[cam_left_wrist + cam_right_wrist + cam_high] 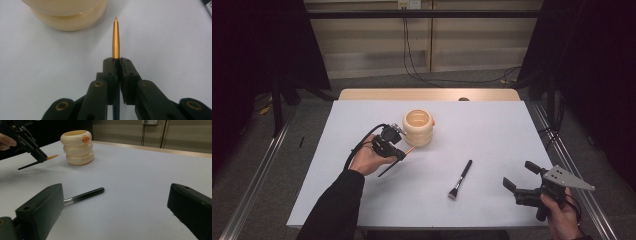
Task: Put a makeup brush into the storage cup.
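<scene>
The left gripper [398, 151], left of centre in the high view, pinches a gold-tipped thin brush [116, 37] just beside the cream ringed holder [418, 127]. At lower right, the right gripper [518, 176] is spread wide, empty, near a black makeup brush [460, 179].
</scene>
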Motion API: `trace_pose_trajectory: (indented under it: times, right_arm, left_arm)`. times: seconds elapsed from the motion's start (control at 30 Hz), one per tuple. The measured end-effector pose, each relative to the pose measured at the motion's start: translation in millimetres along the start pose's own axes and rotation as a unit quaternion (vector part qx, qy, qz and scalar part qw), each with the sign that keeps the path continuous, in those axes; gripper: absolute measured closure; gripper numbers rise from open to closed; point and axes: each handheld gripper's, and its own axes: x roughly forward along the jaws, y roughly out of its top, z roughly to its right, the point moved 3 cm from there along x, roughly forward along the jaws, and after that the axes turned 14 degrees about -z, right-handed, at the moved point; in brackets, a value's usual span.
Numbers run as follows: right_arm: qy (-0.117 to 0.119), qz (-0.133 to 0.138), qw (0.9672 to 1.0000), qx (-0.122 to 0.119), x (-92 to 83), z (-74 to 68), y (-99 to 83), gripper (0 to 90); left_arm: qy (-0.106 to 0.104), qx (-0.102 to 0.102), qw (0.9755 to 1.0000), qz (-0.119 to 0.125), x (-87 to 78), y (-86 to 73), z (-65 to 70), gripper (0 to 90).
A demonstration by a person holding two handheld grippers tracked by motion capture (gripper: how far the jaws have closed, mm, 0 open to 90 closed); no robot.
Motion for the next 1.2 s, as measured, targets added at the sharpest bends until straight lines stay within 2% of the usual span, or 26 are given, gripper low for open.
trace_pose_trajectory:
  times: [0.07,0.1,0.13,0.17,0.3,0.37,0.47,0.5,0.53,0.57,0.63,0.7,0.73,0.77,0.87,1.03,1.2]
  right_arm:
    - [-0.001,0.001,1.0,-0.001,0.0,0.2,0.0,0.3]
    - [-0.001,0.001,1.0,-0.001,0.0,0.2,0.0,0.3]
    - [0.001,-0.001,1.0,0.0,-0.1,0.1,-0.2,0.3]
    - [0.0,-0.001,1.0,0.0,0.0,0.2,-0.2,0.3]
    - [0.001,-0.001,1.0,0.0,0.0,0.0,-0.2,0.3]
    - [0.0,-0.001,1.0,0.0,0.1,0.1,-0.1,0.3]
    - [0.0,-0.001,1.0,0.0,-0.1,0.2,-0.2,0.3]
    - [0.0,-0.001,1.0,0.0,-0.1,0.2,-0.2,0.3]
    - [0.0,0.0,1.0,0.0,0.0,0.3,-0.2,0.3]
    - [-0.001,0.0,1.0,-0.001,0.0,0.4,-0.1,0.3]
    - [-0.001,0.0,1.0,-0.002,-0.1,0.2,-0.1,0.3]
    - [0.001,-0.001,1.0,-0.001,-0.2,-0.1,-0.2,0.3]
    - [0.0,0.0,1.0,-0.001,-0.1,0.2,-0.1,0.3]
    - [0.0,0.0,1.0,-0.001,0.0,0.2,0.0,0.3]
    - [0.0,0.0,1.0,-0.002,0.0,0.1,0.0,0.3]
    - [-0.001,0.001,1.0,-0.001,-0.4,0.2,0.1,0.3]
    - [-0.003,0.002,1.0,-0.002,-0.6,0.7,0.2,0.3]
  left_arm:
    - [0.002,-0.008,0.9999,0.015,-0.2,-1.4,1.4,83.7]
    - [-0.002,-0.002,0.9999,0.012,-0.8,-2.5,0.9,83.7]
    - [-0.008,-0.014,0.9997,0.02,0.2,-3.2,3.2,83.7]
    - [-0.005,-0.01,0.9998,0.017,-0.9,-4.4,2.9,83.7]
    - [-0.007,-0.01,0.9993,0.035,-3.1,-7.7,6.7,83.7]
    - [-0.004,-0.013,0.9988,0.046,-5.7,-9.3,6.9,83.7]
    - [-0.006,-0.029,0.9965,0.078,-8.8,-11.1,9.6,83.7]
    - [-0.001,-0.023,0.9963,0.082,-9.8,-12.4,9.5,83.7]
    - [0.005,-0.03,0.9945,0.101,-11.1,-15.3,8.8,83.7]
    - [0.005,-0.03,0.9945,0.101,-11.1,-15.3,8.8,83.7]
    - [0.006,-0.04,0.9922,0.118,-12.0,-18.4,8.5,83.7]
    - [0.003,-0.04,0.9911,0.127,-13.4,-21.7,9.1,83.8]
    - [0.011,-0.045,0.9893,0.138,-13.8,-22.6,10.6,83.7]
    - [0.006,-0.046,0.9883,0.146,-14.5,-23.6,11.7,83.7]
    - [0.011,-0.047,0.9854,0.163,-19.5,-26.1,13.2,83.7]
    - [0.015,-0.051,0.9782,0.201,-29.4,-29.0,15.6,83.7]
    - [0.015,-0.059,0.9693,0.238,-36.5,-33.0,16.3,83.7]
